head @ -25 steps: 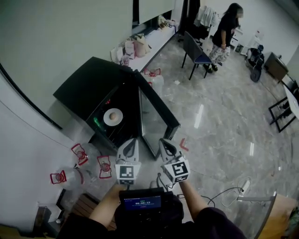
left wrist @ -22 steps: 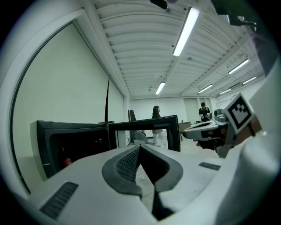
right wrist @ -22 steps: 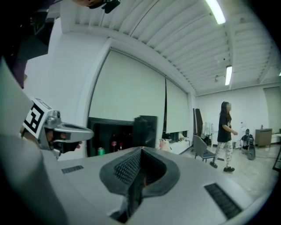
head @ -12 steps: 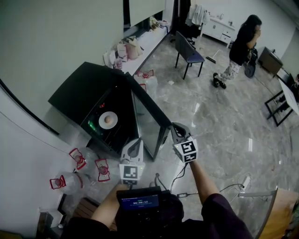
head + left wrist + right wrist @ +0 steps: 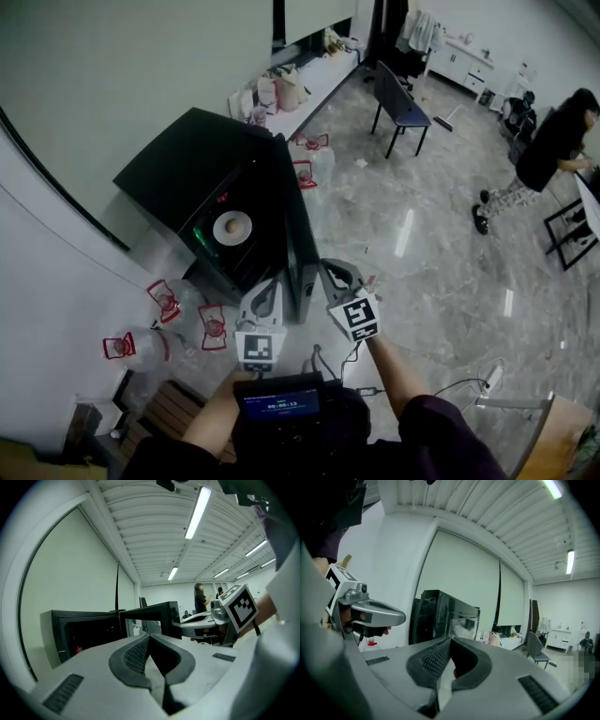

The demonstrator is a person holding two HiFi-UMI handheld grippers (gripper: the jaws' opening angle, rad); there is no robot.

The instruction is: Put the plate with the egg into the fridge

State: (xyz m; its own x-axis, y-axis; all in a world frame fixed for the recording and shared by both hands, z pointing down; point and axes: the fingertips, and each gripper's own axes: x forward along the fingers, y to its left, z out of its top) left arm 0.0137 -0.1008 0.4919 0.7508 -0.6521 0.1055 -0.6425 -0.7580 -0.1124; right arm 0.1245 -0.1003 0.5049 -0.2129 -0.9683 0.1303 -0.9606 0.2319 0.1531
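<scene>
both tools are pinched together with nothing in them. the left tool (image 5: 266, 285) hangs in front of the fridge's open mouth. the right tool (image 5: 326, 267) is just beside the free edge of the door (image 5: 300, 225), on its outer side. i can't tell if it's actually touching.

the plate (image 5: 232, 228) with the egg (image 5: 233, 225) on it is already sitting on a shelf inside the black fridge (image 5: 187, 169), a bit back from the front. so by my reckoning the only thing left is swinging that door closed.

if it were me, i'd lay the side of the closed right tool flat against the door's outer face, near the free edge where the leverage is. then push in one steady sweep rather than a slap. the egg is loose on a flat plate, so a slam could roll it off. the left tool needs to come out of the gap first or it'll get caught.

containers-wise, the fridge holds that one plate plus something lit up green and red down the side that i can't make out. there are clear jugs with red handles on the floor, a few to its left (image 5: 127, 349) and a couple past it (image 5: 314, 145). no telling how full they are. some bags (image 5: 277, 91) sit on the counter by the wall, contents hidden.
</scene>
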